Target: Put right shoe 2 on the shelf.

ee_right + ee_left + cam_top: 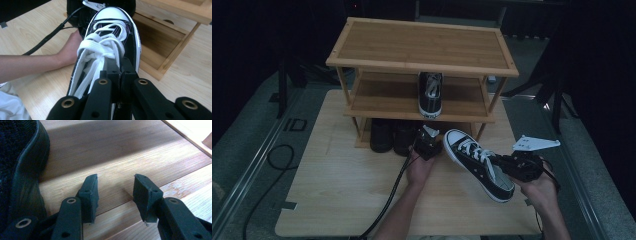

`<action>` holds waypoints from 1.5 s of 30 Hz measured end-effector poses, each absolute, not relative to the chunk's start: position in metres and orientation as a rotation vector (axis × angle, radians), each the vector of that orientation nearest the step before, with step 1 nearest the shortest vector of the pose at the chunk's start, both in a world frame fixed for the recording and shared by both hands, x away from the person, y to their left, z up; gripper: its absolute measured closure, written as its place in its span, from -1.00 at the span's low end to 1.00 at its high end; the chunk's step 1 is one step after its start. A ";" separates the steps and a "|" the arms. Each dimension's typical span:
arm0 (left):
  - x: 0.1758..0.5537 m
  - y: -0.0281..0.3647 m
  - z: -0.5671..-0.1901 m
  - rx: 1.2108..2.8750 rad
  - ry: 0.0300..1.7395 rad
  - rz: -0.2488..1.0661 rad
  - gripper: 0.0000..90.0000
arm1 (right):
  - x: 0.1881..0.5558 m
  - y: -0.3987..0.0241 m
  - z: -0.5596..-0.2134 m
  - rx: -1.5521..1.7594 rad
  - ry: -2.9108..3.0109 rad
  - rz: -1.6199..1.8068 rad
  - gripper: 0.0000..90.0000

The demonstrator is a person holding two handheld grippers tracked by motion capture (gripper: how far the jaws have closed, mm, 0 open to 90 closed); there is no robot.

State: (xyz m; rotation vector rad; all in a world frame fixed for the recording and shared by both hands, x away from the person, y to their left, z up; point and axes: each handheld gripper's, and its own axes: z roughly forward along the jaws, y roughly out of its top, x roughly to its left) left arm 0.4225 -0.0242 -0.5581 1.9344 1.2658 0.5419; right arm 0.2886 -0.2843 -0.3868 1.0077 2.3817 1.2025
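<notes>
Our right tongs (507, 165) clamp the black high-top sneaker (474, 160) by its collar, toe aimed at the shoe rack (422, 47); left tongs (428, 145) gape empty

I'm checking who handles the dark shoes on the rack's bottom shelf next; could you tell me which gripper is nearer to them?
Left. The left gripper sits open right beside the dark shoes, while the right gripper is off to the side, shut on the sneaker.
</notes>
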 end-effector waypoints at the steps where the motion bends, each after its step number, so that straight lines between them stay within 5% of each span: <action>1: 0.423 -0.024 -0.558 1.933 1.267 0.542 0.23 | 0.289 -0.283 -0.385 1.003 2.383 1.199 0.97; 45: 0.422 -0.024 -0.558 1.942 1.270 0.552 0.23 | 0.303 -0.273 -0.341 0.896 2.353 1.236 0.97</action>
